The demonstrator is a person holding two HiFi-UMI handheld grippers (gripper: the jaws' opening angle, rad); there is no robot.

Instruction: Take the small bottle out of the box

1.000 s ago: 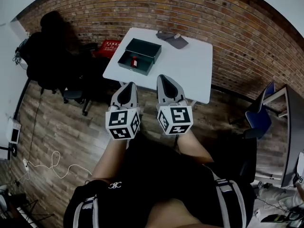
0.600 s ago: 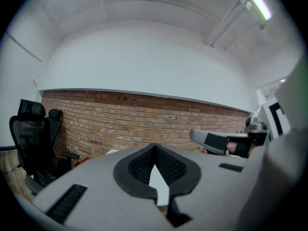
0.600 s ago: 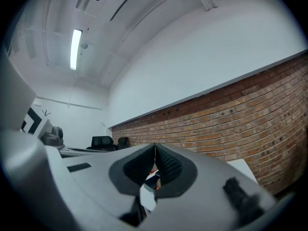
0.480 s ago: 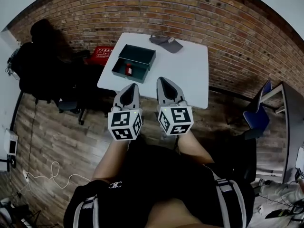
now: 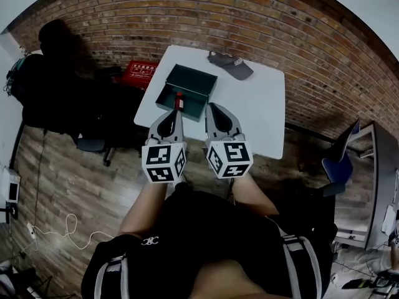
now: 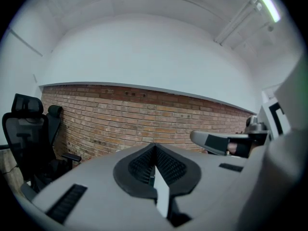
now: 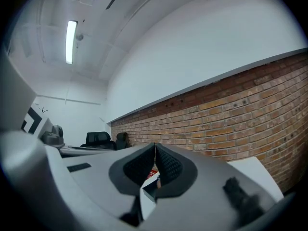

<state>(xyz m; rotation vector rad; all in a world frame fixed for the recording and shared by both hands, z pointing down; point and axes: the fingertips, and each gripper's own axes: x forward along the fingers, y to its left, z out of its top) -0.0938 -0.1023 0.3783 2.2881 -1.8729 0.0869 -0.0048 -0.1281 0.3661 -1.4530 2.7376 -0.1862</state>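
Note:
A dark green box (image 5: 189, 87) stands open on the white table (image 5: 255, 114), near its left front edge. Inside the box lies the small bottle (image 5: 179, 98), dark with red on it. My left gripper (image 5: 175, 110) is held in the air just short of the box, its tip close to the bottle in the head view, jaws shut and empty. Beside it, my right gripper (image 5: 211, 106) points at the box's right front corner, also shut and empty. In the left gripper view the left gripper (image 6: 154, 146) faces the brick wall. The right gripper (image 7: 155, 146) shows a box corner (image 7: 147, 190) behind its jaws.
A grey cap (image 5: 231, 64) lies at the table's far edge. A red crate (image 5: 142, 72) and black office chairs (image 5: 53, 83) stand left of the table. A blue chair (image 5: 340, 157) is at the right. A brick wall (image 5: 299, 48) runs behind. A white cable (image 5: 59, 226) lies on the wooden floor.
The table and box have come closer to the gripper tips in the head view. Both grippers keep the same pose side by side, jaws shut.

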